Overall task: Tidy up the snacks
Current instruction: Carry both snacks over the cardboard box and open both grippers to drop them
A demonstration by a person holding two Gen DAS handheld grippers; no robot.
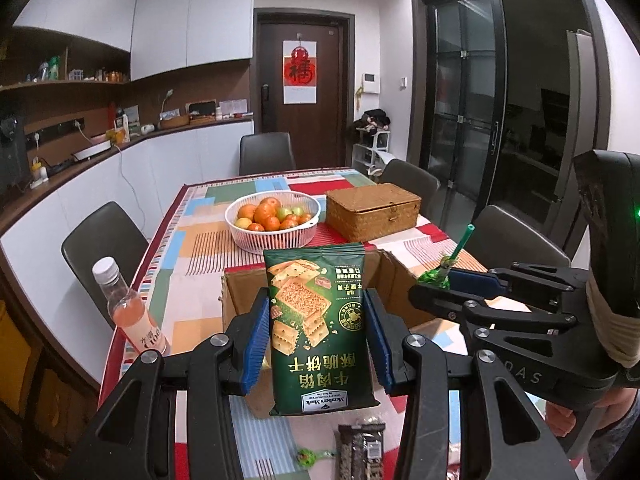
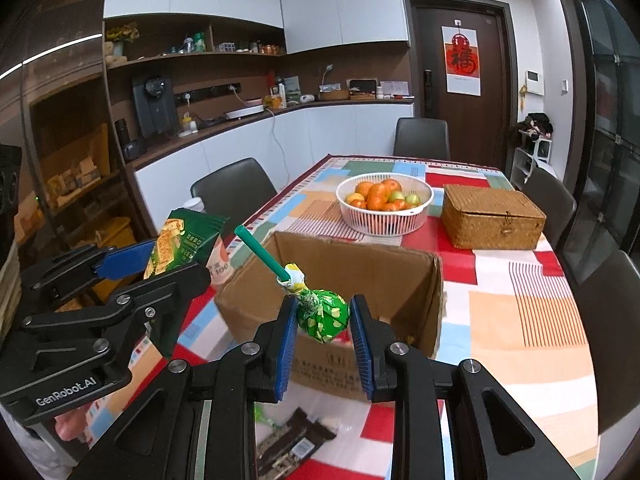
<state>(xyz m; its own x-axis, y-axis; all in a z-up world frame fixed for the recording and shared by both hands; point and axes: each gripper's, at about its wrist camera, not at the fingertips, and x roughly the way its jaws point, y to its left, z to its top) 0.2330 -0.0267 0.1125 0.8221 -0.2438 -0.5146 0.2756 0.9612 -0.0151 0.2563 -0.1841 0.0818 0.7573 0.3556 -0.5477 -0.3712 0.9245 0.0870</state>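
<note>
My left gripper (image 1: pixel 317 336) is shut on a dark green cracker packet (image 1: pixel 316 328), held upright in the air before the open cardboard box (image 1: pixel 394 268). The same packet (image 2: pixel 180 244) shows at the left of the right wrist view, in the left gripper (image 2: pixel 160 264). My right gripper (image 2: pixel 323 320) is shut on a green-wrapped lollipop (image 2: pixel 322 314) with a green stick, held above the near wall of the cardboard box (image 2: pixel 320 276). In the left wrist view the right gripper (image 1: pixel 442 280) carries the lollipop (image 1: pixel 436 276) at the right, beside the box.
A pink drink bottle (image 1: pixel 130 312) stands left of the box. Behind the box sit a white fruit basket (image 2: pixel 384 202) and a wicker box (image 2: pixel 492 218). Dark snack bars (image 2: pixel 292 444) and another green lollipop (image 1: pixel 308 456) lie on the patterned tablecloth (image 2: pixel 520 320) near me. Chairs surround the table.
</note>
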